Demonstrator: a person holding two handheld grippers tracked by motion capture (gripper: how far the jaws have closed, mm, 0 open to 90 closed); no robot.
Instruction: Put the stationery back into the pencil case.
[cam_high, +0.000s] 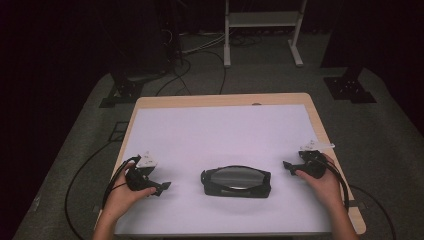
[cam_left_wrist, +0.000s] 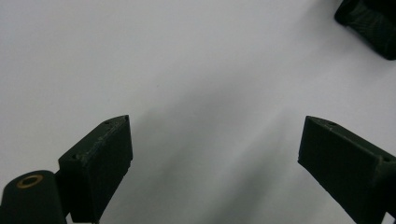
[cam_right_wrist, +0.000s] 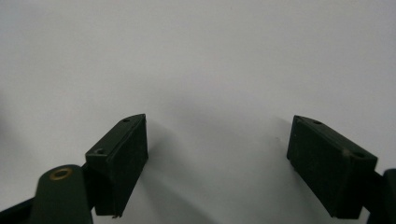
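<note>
The left gripper (cam_high: 162, 187) has its jaws spread wide over the white sheet (cam_high: 220, 135), holding nothing; the right gripper (cam_high: 288, 165) likewise gapes empty; between them, apart from both, a black zippered pouch (cam_high: 236, 182) lies flat near the table's (cam_high: 320, 125) front edge.

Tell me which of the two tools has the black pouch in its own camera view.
The left tool: its view catches a corner of the black pouch at the upper right. The right tool faces bare white sheet.
</note>
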